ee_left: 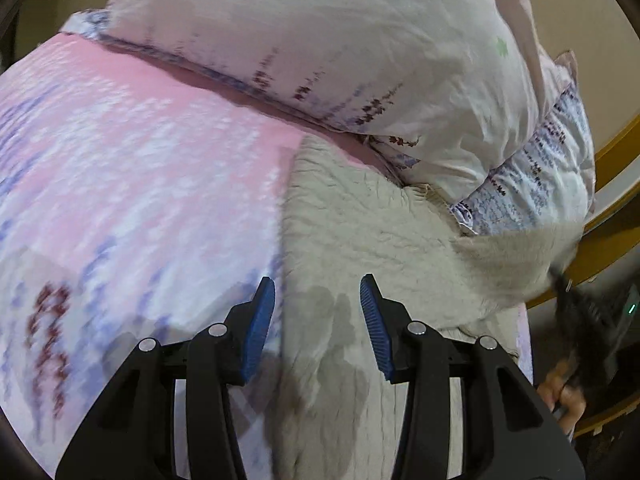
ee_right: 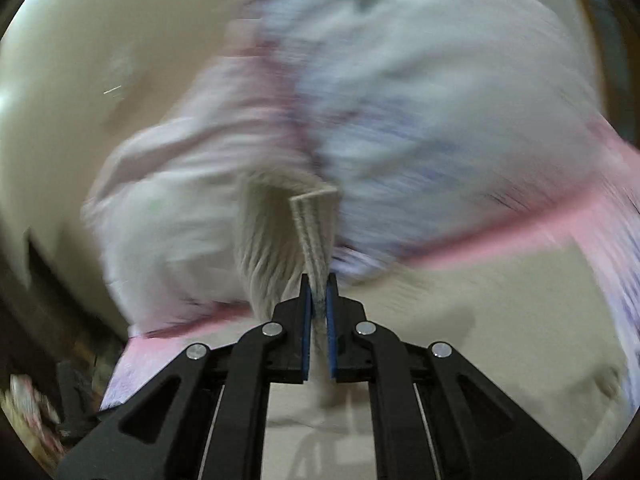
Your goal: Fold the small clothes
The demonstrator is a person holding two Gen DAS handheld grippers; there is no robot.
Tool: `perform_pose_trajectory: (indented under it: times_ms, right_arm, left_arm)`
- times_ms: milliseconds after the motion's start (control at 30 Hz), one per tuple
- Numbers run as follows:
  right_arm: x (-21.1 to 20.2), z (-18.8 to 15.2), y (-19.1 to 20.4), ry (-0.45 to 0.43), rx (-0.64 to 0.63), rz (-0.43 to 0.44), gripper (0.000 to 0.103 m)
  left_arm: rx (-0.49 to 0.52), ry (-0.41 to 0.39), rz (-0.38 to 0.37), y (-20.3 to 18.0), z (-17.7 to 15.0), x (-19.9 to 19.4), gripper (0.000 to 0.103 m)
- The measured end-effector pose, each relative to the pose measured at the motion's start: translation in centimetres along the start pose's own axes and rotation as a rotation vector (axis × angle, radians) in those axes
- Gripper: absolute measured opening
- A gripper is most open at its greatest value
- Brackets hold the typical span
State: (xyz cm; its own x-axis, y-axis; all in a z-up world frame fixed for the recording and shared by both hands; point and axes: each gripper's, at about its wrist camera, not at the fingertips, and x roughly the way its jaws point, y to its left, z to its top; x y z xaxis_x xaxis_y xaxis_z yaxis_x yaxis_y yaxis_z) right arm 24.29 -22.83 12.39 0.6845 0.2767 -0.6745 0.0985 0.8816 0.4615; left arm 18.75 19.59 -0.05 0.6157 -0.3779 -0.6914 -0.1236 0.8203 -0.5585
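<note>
Pink flowery bed sheet [ee_left: 140, 152], pillow [ee_left: 320, 48] at back. Beige cloth [ee_left: 360, 220] spread on bed beside pillow. Left gripper [ee_left: 318, 312] hovers above it, fingers apart, empty. Right gripper [ee_right: 319, 304] fingers clamped on cloth's edge, lifted up.

A garment [ee_left: 360, 216] lies spread on a bedsheet [ee_left: 140, 160], with pillows [ee_left: 320, 52] just behind it, one touching its far edge. The left gripper [ee_left: 318, 320] hangs above the garment's near left edge. To the garment's right, the right gripper [ee_right: 319, 300] grips a lifted fold of it, a person's hand [ee_left: 560, 396] beside the bed.
</note>
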Motion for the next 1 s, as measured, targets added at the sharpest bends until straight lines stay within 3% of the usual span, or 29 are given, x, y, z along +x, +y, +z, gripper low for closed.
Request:
perform_pose_trajectory:
  times_ms: [100, 167, 233, 300, 367, 467, 567, 600, 667, 700, 900, 1000]
  right_arm:
    - [1.3, -1.5, -5.1, 0.116, 0.128, -0.05, 0.006]
    - [2.4, -2.1, -7.3, 0.189, 0.209, -0.026, 0.008]
    - [3.0, -2.1, -8.1, 0.224, 0.239, 0.0, 0.015]
    - [3.3, -1.8, -8.7, 0.246, 0.272, 0.026, 0.034]
    - [3.5, -1.5, -9.5, 0.239, 0.311, 0.047, 0.04]
    - [3.8, -0.9, -10.0, 0.222, 0.323, 0.037, 0.038]
    - [3.9, -1.1, -10.6, 0.238, 0.321, 0.019, 0.013]
    - [4.4, -1.1, -10.8, 0.255, 0.321, 0.011, 0.009]
    - [4.8, -1.3, -10.8, 0.267, 0.311, -0.004, 0.008]
    - [4.6, -1.2, -10.6, 0.26, 0.3, -0.005, 0.008]
    - [0.7, -0.3, -8.4, 0.157, 0.218, 0.038, 0.007]
    - [1.5, -1.6, -8.9, 0.219, 0.181, -0.039, 0.007]
  left_arm:
    - [-0.014, 0.028, 0.004, -0.2, 0.9, 1.8, 0.045]
    - [-0.018, 0.026, 0.0, -0.1, 1.3, 2.3, 0.045]
    - [-0.027, 0.027, -0.005, -0.2, 1.6, 2.4, 0.045]
    - [-0.04, 0.033, -0.021, 0.0, 1.8, 2.7, 0.045]
    - [-0.051, 0.033, -0.032, 0.2, 1.9, 2.7, 0.044]
    - [-0.068, 0.034, -0.057, 0.5, 2.0, 2.9, 0.039]
    - [-0.066, 0.035, -0.062, 0.3, 2.0, 3.0, 0.032]
    - [-0.063, 0.034, -0.062, 0.1, 2.1, 3.1, 0.03]
    - [-0.058, 0.032, -0.06, 0.0, 2.1, 3.1, 0.022]
    - [-0.051, 0.031, -0.056, -0.1, 2.1, 3.2, 0.011]
    - [-0.01, 0.015, -0.068, 0.0, 2.6, 2.7, 0.008]
    - [-0.037, 0.021, -0.076, 1.5, 3.2, 2.6, 0.008]
